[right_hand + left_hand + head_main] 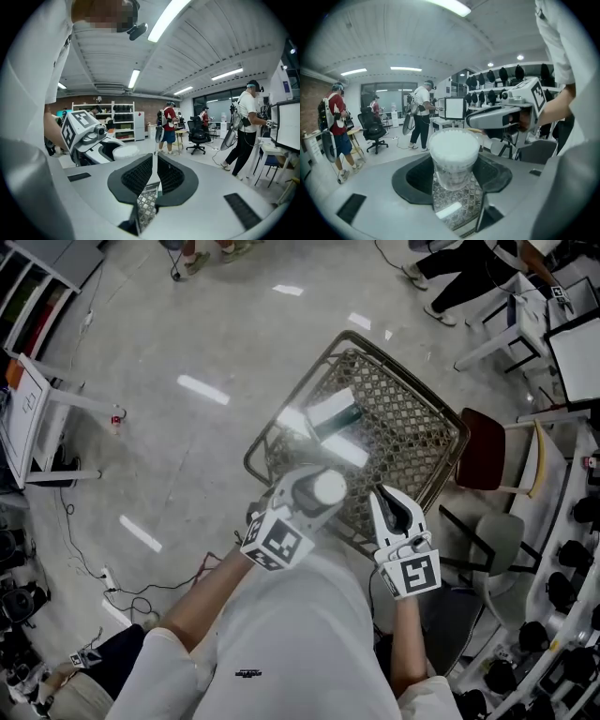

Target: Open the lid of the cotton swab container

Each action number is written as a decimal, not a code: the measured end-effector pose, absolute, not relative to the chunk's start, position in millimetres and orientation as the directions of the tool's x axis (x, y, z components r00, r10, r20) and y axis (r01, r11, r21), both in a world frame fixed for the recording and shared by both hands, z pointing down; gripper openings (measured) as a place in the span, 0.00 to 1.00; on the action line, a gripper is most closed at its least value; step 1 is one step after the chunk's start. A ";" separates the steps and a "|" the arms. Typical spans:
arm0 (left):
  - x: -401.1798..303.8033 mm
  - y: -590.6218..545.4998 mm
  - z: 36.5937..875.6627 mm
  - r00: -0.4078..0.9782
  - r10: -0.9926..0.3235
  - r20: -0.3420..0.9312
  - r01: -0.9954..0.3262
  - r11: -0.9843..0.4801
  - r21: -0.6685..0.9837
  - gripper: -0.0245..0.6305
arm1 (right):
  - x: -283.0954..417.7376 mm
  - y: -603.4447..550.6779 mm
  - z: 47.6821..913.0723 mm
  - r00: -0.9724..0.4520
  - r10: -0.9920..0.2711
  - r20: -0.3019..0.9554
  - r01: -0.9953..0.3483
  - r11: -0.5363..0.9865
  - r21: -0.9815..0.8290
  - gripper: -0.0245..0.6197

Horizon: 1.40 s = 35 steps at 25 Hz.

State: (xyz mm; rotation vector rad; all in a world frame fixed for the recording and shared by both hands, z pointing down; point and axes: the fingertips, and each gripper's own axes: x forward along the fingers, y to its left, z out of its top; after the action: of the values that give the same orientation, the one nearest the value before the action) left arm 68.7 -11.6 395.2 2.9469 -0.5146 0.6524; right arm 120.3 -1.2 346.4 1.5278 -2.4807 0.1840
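The floor (187,427) is grey and shiny, with lamp light on it. A metal table (417,442) with a net top stands on it. A white and green box (334,412) lies near the table's far left edge. The rest of the net top is mostly bare.

The left gripper (307,497) is spread wide and pinches the cotton swab container (453,159) by its sides. The tub is up in the air over the table's near edge, close to the person's body. It stands upright, and its top is round and white.

The right gripper (384,499) has its jaws pressed together with nothing in them. It is just beside the tub on the right and does not touch it.

A dark red chair (482,450) stands near the table's right edge. Left of the table there is open floor. Cables (141,592) lie on it nearer the person. Other people (421,117) stand well apart in the room.
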 end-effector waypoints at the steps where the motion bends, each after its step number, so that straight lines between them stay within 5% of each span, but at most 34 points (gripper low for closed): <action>1: 67.5 -11.7 389.1 0.851 -0.314 0.421 -0.341 -0.940 -0.012 0.42 | 119.1 0.0 343.6 -0.430 -0.867 0.252 -0.894 0.449 0.017 0.04; 9: 49.4 -13.0 364.8 0.844 -0.318 0.431 -0.345 -0.938 -0.017 0.42 | 95.8 7.9 312.8 -0.437 -0.874 0.212 -0.894 0.447 0.003 0.05; 19: 57.5 -1.8 357.2 0.856 -0.263 0.444 -0.287 -0.958 -0.014 0.42 | 47.8 6.3 291.5 -0.599 -0.768 0.226 -0.790 0.612 -0.016 0.38; 35: 55.7 8.9 353.2 0.825 -0.228 0.517 -0.222 -0.972 -0.074 0.42 | 24.8 4.9 303.2 -0.623 -0.715 0.317 -0.757 0.653 -0.015 0.42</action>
State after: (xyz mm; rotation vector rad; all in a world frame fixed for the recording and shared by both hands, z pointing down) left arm 55.7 8.9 353.2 3.0112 -0.3708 0.8554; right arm 24.8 4.9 303.2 1.1821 -2.5892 0.2120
